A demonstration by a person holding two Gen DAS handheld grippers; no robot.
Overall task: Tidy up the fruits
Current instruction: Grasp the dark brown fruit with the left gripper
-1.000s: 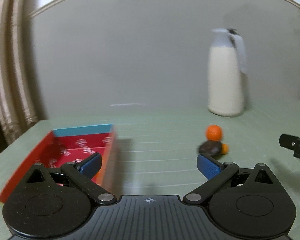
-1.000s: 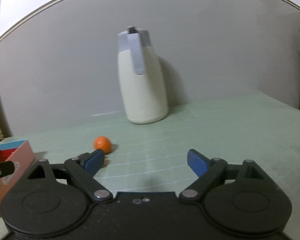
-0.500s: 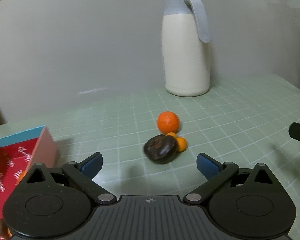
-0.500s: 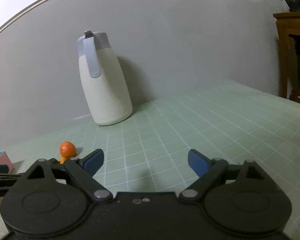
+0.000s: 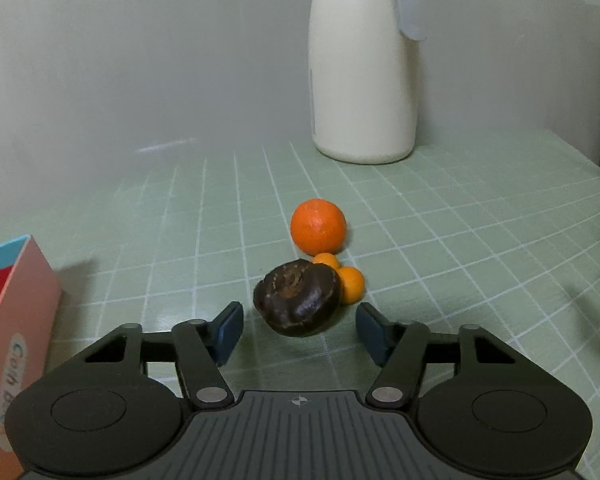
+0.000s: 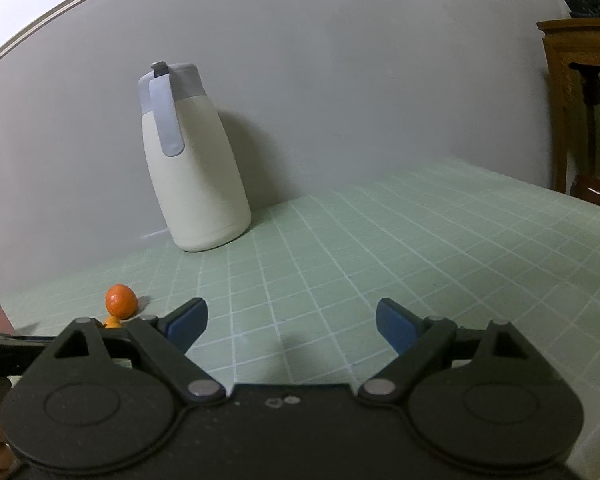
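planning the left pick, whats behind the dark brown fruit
Behind the dark brown fruit sit two small orange fruits, touching it, with a larger orange beyond. The dark fruit covers parts of the small ones. The open left gripper faces it.

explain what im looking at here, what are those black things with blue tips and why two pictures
Those are hand-held tongs, one in each of a person's hands, each with a wide-angle camera looking forward along its two blue-padded fingers. One picture comes from the left tongs, the other from the right tongs. Both are open and hold nothing.

On the pale green gridded table lie a round orange mandarin, two small orange kumquats and a dark brown wrinkled fruit, which sits just ahead of the left tongs' gap. At the left stands a red and blue cardboard box. A cream jug with a grey lid stands by the wall.
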